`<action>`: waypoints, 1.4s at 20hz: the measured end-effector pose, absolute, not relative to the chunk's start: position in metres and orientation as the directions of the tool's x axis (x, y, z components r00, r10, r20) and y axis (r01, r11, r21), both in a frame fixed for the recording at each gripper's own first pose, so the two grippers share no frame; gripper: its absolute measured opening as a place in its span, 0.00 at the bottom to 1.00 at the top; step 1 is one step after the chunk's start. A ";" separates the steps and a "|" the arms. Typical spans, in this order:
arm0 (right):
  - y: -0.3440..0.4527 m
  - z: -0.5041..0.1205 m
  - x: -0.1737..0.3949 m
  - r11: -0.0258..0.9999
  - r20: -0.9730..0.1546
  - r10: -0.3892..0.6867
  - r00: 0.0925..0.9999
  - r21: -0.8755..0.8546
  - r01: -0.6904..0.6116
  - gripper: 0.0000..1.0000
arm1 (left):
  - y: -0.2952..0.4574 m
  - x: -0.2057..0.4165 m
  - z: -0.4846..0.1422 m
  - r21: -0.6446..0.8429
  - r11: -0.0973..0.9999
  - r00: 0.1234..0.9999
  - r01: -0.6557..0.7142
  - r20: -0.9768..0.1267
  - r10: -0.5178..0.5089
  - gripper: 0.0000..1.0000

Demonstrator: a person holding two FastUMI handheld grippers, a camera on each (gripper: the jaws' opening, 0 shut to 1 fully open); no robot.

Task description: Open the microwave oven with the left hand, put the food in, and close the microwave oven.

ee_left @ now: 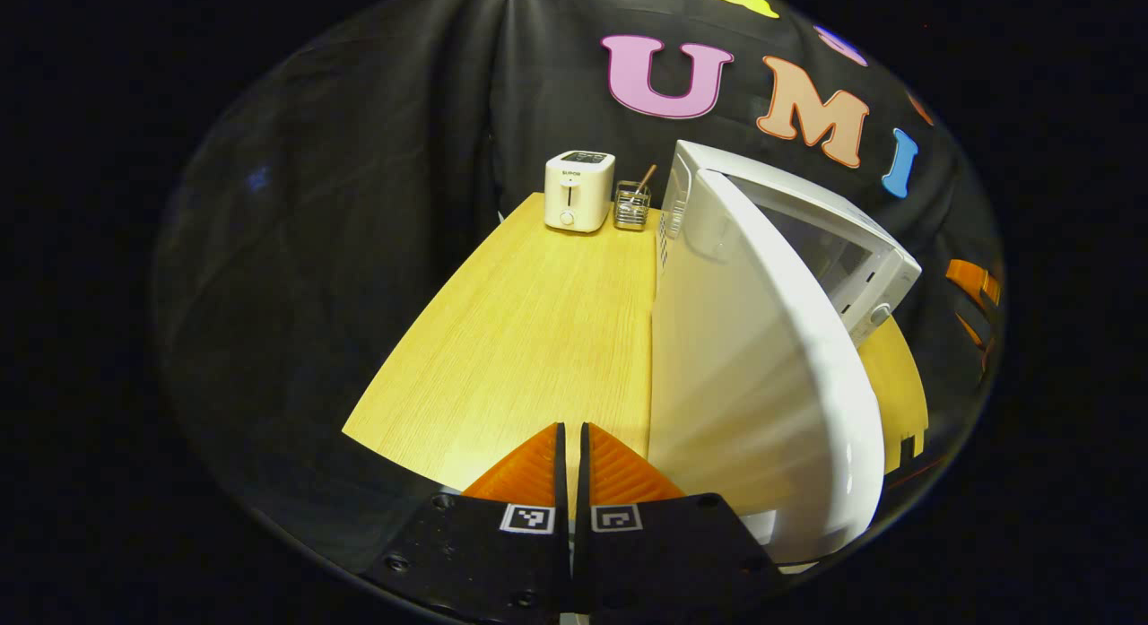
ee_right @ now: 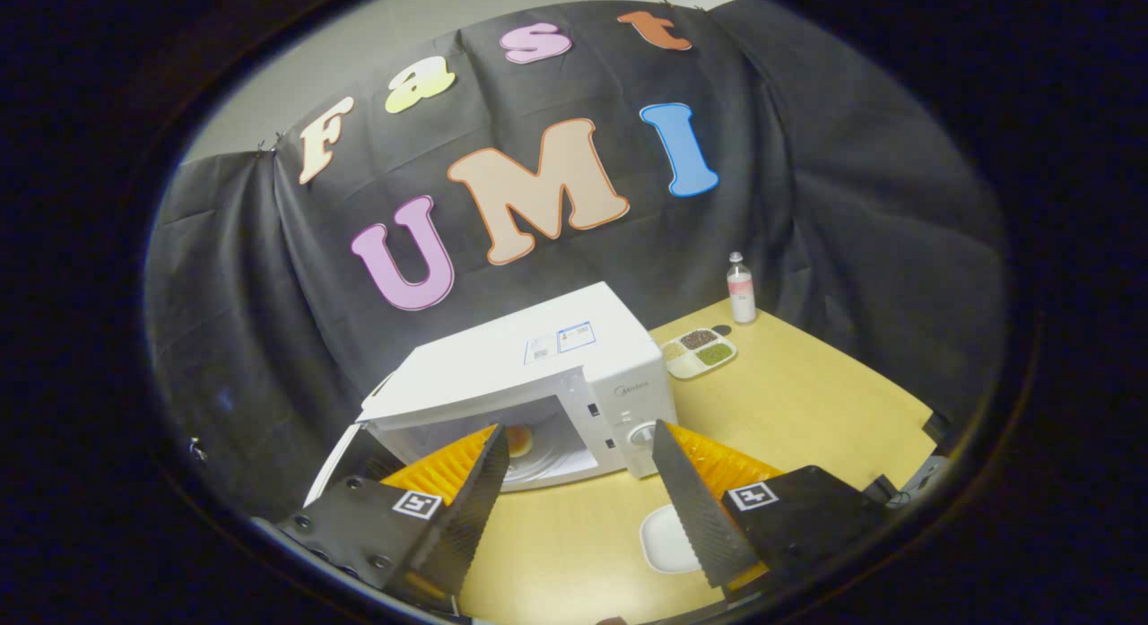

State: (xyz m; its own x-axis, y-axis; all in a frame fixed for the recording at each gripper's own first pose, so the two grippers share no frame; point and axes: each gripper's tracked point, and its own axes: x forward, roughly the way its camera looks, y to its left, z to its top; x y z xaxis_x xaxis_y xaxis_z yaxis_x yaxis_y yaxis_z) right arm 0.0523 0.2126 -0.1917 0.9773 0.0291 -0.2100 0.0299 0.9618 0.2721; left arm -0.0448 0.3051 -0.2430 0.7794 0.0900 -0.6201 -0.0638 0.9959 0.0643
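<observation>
— Fingers: left gripper (ee_left: 570, 446) pressed together on nothing, beside the swung-out door (ee_left: 762, 383); right gripper (ee_right: 578, 481) spread wide, empty.

— Handling?

— Microwave (ee_right: 529, 374), white and boxy, sits mid-desk (ee_right: 807, 410). Its door looks rigid, hinged, light; push its free edge. Food (ee_right: 518, 440) lies inside.

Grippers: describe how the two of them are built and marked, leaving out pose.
The left gripper has two ribbed wedge-shaped fingers on black, screw-fastened plates, each bearing a square black-and-white marker. The right gripper has the same build: ribbed wedge fingers, black mounts, square markers.
</observation>
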 end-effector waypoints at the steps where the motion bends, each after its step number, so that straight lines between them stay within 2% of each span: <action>1: 0.211 -0.188 0.053 0.963 -0.206 0.030 0.978 0.267 0.027 0.91 | 0.300 -0.044 -0.243 0.064 0.996 0.782 -0.054 -0.618 0.082 0.01; 8: 0.166 -0.166 0.047 0.976 -0.195 0.001 0.981 0.214 0.042 0.91 | 0.247 -0.043 -0.241 0.055 0.998 0.786 -0.007 -0.617 0.039 0.01; 9: 0.159 -0.161 0.045 0.975 -0.188 0.000 0.982 0.216 0.041 0.99 | 0.238 -0.044 -0.241 0.047 0.999 0.784 -0.004 -0.620 0.032 0.01; 16: 0.098 -0.134 0.037 0.980 -0.153 -0.050 0.987 0.184 0.078 0.99 | 0.168 -0.031 -0.244 0.064 0.994 0.768 0.093 -0.640 -0.031 0.01; 17: 0.088 -0.132 0.036 0.978 -0.148 -0.062 0.987 0.186 0.089 0.91 | 0.160 -0.027 -0.241 0.078 0.990 0.769 0.118 -0.638 -0.041 0.01; 28: 0.015 -0.127 0.017 0.969 -0.105 -0.187 0.977 0.147 0.201 0.91 | 0.063 0.014 -0.234 0.139 0.952 0.780 0.273 -0.611 -0.135 0.01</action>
